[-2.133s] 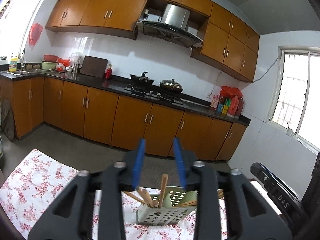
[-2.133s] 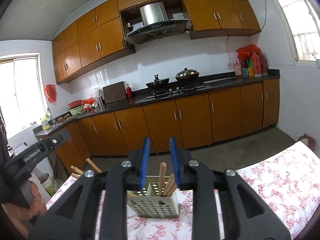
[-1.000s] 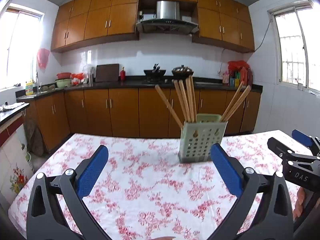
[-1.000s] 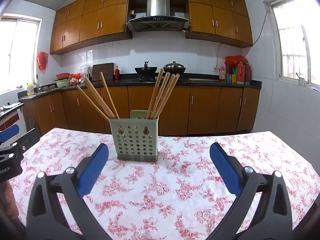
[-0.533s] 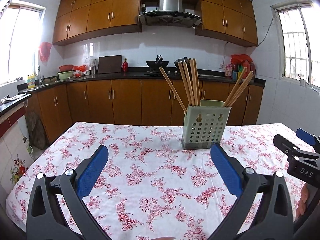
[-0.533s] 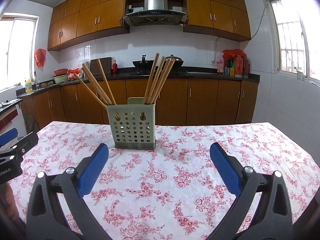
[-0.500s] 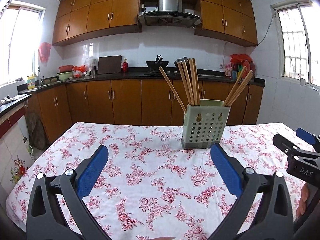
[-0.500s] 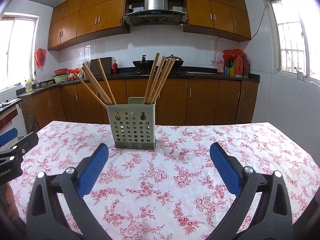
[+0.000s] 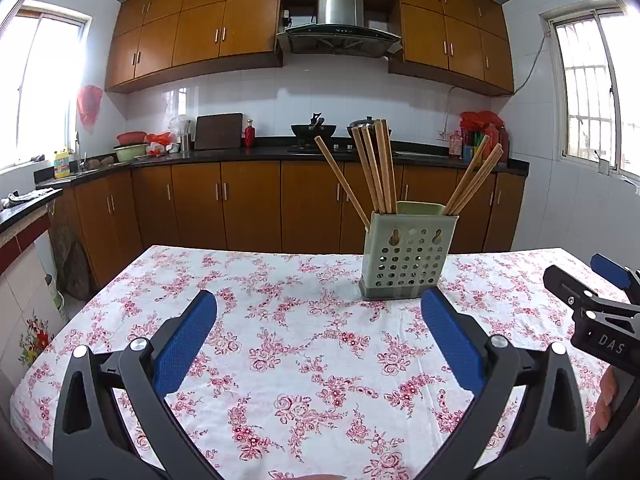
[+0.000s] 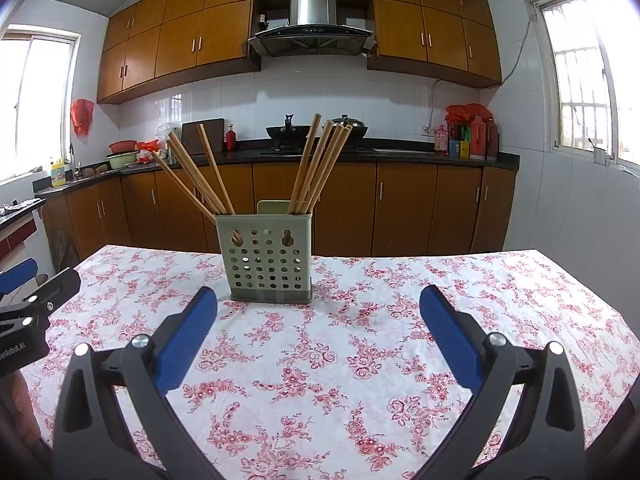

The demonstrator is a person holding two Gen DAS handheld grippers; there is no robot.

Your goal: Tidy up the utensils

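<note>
A pale green perforated utensil holder stands upright on the floral tablecloth. Several wooden chopsticks stick up out of it in two bunches that lean apart. My left gripper is open, low over the table, with the holder ahead of it and to its right. My right gripper is open too, and the holder stands ahead of it, slightly left. Nothing is between either pair of blue pads. The other gripper's tip shows at each view's edge.
The table's far edge drops to the kitchen floor. Beyond it run brown cabinets with a black countertop, a stove with a wok and pots, bottles at the right and a sink at the left. A hand shows at the right edge.
Two seconds ago both grippers were nearly shut, high above the holder. They have since opened wide and dropped back low over the table. Over the last half second almost nothing has shifted.
</note>
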